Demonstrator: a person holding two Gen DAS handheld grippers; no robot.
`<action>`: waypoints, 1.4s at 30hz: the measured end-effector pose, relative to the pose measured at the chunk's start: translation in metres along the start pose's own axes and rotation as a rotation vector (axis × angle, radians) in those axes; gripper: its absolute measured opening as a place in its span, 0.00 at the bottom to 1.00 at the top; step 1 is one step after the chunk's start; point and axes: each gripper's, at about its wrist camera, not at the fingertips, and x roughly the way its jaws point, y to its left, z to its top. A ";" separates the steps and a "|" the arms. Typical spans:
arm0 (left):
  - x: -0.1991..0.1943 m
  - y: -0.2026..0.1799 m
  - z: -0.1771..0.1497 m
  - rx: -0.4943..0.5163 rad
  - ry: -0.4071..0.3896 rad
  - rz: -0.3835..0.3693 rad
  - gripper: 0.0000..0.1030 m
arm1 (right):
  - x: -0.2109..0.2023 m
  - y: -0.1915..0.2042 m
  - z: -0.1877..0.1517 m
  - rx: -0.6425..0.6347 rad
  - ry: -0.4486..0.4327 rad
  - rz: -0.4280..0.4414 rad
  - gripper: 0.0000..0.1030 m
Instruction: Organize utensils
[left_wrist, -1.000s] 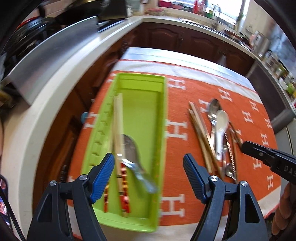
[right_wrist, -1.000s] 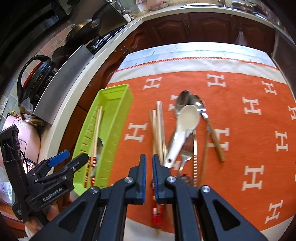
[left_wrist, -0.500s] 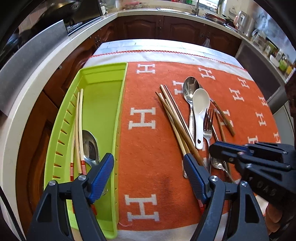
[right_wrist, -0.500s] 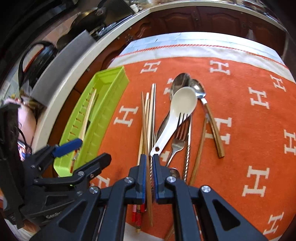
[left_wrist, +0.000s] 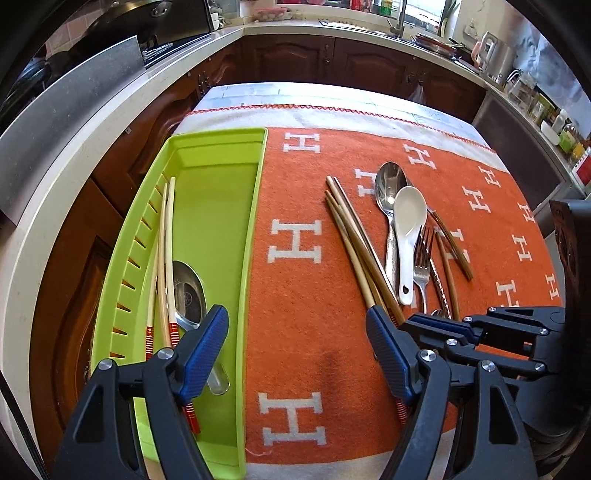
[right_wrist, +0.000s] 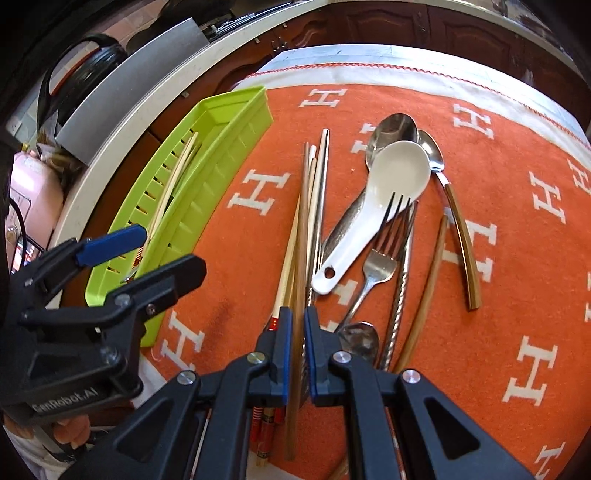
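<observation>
Closest to me, my right gripper (right_wrist: 298, 350) points steeply down over the near ends of the chopstick bundle (right_wrist: 306, 229); its blue pads stand almost together, and a brown chopstick (right_wrist: 298, 258) runs through the narrow slot between them, though I cannot tell whether the pads actually press on it. The red-banded ends of the bundle show just beneath the jaws. My left gripper (left_wrist: 297, 350) hangs with its jaws wide apart and nothing between them, one pad over the near part of the green tray (left_wrist: 255, 229), the other over the orange cloth (left_wrist: 306, 325) beside the near ends of the chopsticks. In the right wrist view that left gripper (right_wrist: 155, 251) sits at the near end of the tray, with fingers of my hand visible below it. Inside the tray I see pale chopsticks with red bands (left_wrist: 168, 258) along its slotted wall and a steel spoon (left_wrist: 190, 295) lying beside them. A little farther out on the cloth, right of the bundle, lie a white ceramic spoon (right_wrist: 384, 199) over a large metal spoon (right_wrist: 393, 133), a fork (right_wrist: 380, 254), a twisted metal handle (right_wrist: 400, 288), a smaller spoon with a wooden handle (right_wrist: 461, 229) and a loose brown stick (right_wrist: 428, 288). Beyond the table run dark wooden cabinets (left_wrist: 354, 62) under a pale countertop (left_wrist: 325, 29).
</observation>
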 end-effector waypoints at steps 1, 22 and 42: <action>0.000 0.000 0.000 0.001 0.000 -0.001 0.73 | 0.001 0.001 0.000 -0.002 0.002 -0.010 0.07; -0.004 -0.011 0.001 -0.028 0.019 -0.093 0.50 | -0.022 -0.023 -0.012 0.100 -0.082 0.071 0.06; 0.054 -0.022 -0.006 -0.141 0.193 -0.146 0.07 | -0.018 -0.043 -0.029 0.111 -0.031 0.124 0.07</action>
